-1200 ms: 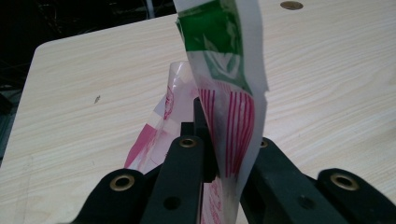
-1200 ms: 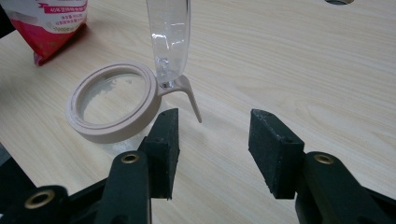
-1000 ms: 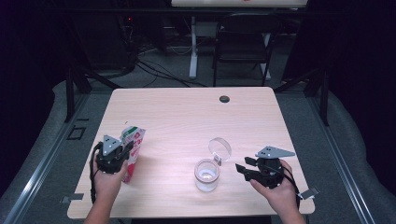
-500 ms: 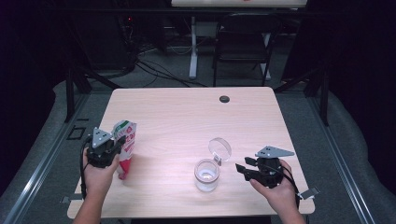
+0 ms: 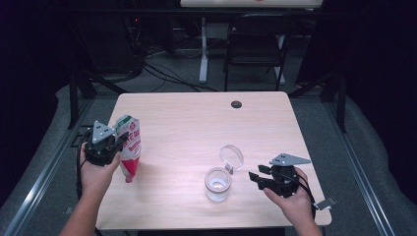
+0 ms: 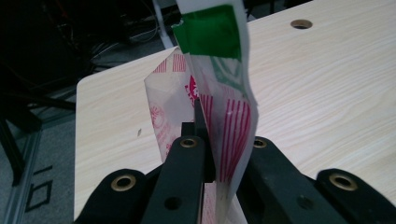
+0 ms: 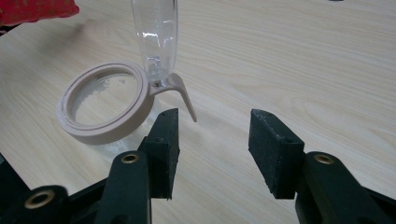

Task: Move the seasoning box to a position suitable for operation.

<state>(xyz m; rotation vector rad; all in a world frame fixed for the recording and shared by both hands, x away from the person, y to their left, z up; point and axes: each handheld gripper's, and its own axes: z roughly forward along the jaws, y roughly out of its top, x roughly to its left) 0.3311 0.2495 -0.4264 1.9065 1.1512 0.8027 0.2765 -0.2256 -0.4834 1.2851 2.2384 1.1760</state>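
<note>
Red-and-white printed plastic pouch [image 5: 129, 147] with green top strip hangs over left table [image 5: 196, 128] edge, clamped in left hand-held gripper [image 5: 115, 141]. Right hand-held gripper [image 5: 255, 178] jaws apart, empty, beside clear lidded glass jar [image 5: 218, 184].

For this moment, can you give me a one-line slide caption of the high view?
Left hand-held gripper clamps a red-and-white plastic pouch; right hand-held gripper waits open beside a clear flip-lid jar.

R gripper [image 7: 212, 149] jaws apart, nothing btwn them, over bare table [image 7: 303, 60]. Jar [image 7: 105, 102] w/ beige rim just beyond left jaw, clear lid [image 7: 156, 35] flipped up. Red bag [image 7: 35, 10] far left.
</note>
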